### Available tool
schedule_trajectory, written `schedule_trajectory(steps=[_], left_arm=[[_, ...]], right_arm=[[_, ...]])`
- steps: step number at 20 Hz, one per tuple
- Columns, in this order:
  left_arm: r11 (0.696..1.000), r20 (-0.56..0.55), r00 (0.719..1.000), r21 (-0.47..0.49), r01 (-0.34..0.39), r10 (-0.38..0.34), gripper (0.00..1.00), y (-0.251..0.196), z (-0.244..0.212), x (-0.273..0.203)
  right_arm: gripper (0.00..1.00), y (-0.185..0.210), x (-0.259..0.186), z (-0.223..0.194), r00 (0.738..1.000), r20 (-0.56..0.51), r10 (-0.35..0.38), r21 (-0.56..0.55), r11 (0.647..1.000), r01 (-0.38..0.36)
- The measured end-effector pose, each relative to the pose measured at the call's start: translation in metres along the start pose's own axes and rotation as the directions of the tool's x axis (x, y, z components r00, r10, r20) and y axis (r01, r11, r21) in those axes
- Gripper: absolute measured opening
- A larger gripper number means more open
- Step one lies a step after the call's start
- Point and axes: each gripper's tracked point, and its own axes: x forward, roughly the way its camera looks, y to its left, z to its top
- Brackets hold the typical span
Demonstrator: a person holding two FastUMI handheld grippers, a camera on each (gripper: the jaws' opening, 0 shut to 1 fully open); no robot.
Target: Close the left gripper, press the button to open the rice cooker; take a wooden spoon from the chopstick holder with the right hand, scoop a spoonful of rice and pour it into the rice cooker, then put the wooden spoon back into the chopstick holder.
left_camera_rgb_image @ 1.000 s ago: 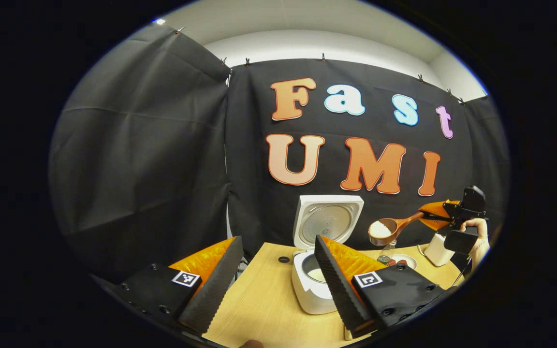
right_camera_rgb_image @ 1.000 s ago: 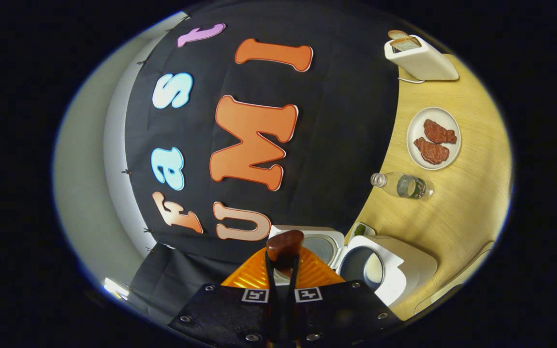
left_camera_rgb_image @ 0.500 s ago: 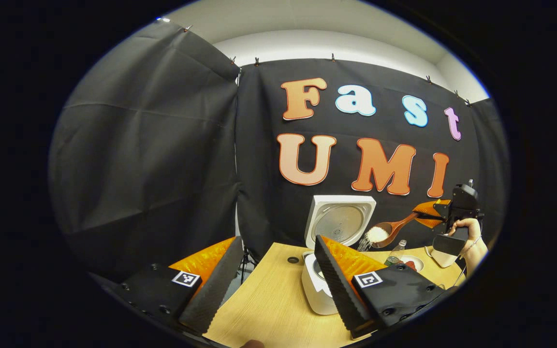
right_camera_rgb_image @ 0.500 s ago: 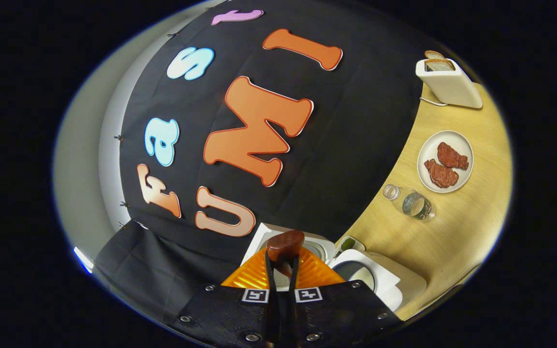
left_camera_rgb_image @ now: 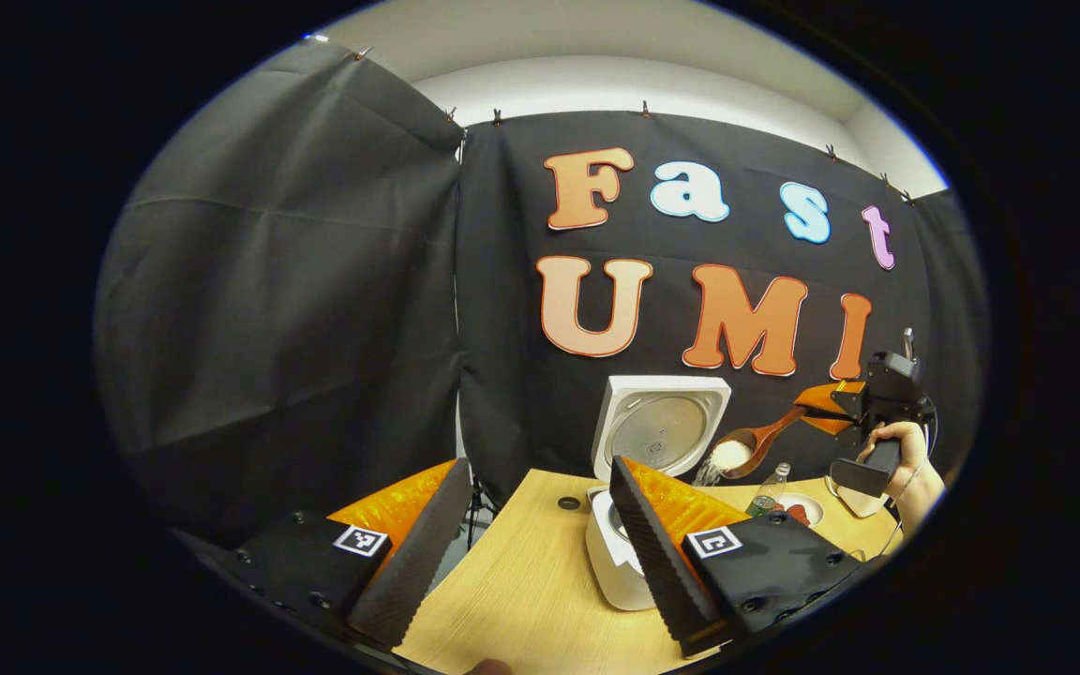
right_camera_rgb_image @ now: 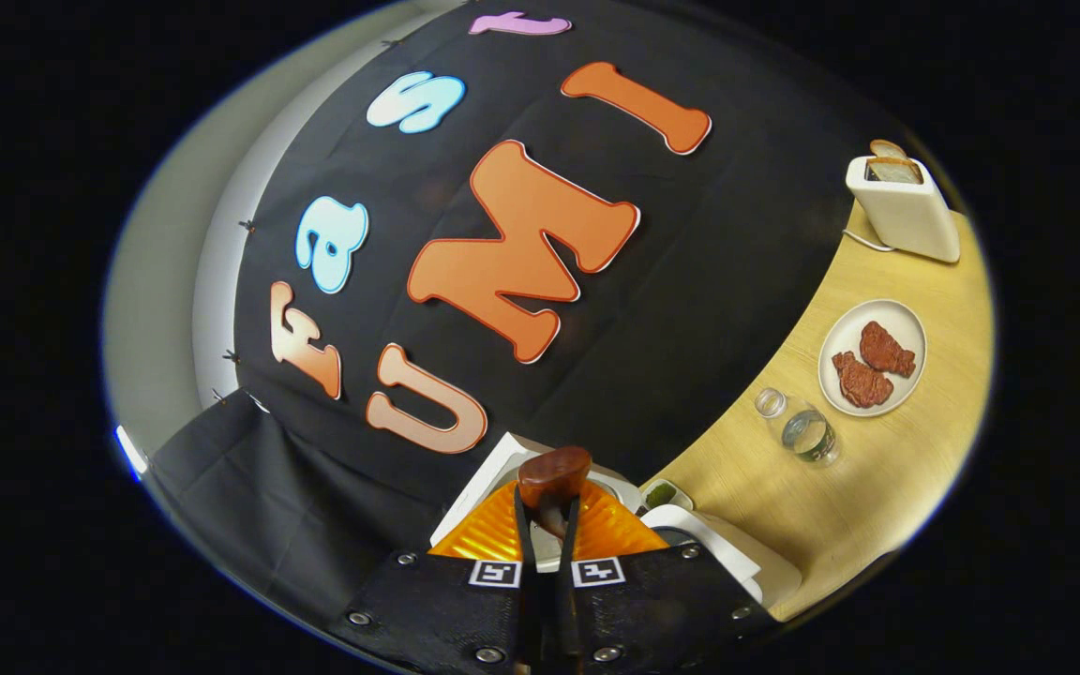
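The right gripper [right_camera_rgb_image: 547,525] pinches the wooden spoon [left_camera_rgb_image: 757,444] tight by its handle and tips it above the open rice cooker [left_camera_rgb_image: 620,562] on the table [left_camera_rgb_image: 521,600], rice [left_camera_rgb_image: 726,457] seems to spill down, and the left gripper [left_camera_rgb_image: 540,539] waits wide open, holding nothing.

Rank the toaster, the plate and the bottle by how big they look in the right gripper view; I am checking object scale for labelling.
1. Plate and toaster: they look alike in extent, so no rank between them.
2. Bottle: clearly smallest.
The fisheye bends shapes near the edge, so apparent size only.
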Motion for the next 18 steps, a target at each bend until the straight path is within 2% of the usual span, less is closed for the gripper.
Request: schedule_trajectory(steps=[13, 18], left_arm=[[1.000, -0.007, 1.000, 0.009, 0.012, -0.012, 1.00, -0.004, -0.001, 0.009], [1.000, -0.009, 1.000, 0.012, 0.010, -0.010, 1.00, -0.004, -0.001, 0.012]], right_arm=[[0.05, 0.006, 0.014, -0.006, 1.000, 0.001, 0.002, -0.103, 0.995, -0.002], [0.05, 0.009, 0.019, -0.008, 1.000, 0.009, 0.002, -0.184, 0.983, 0.000]])
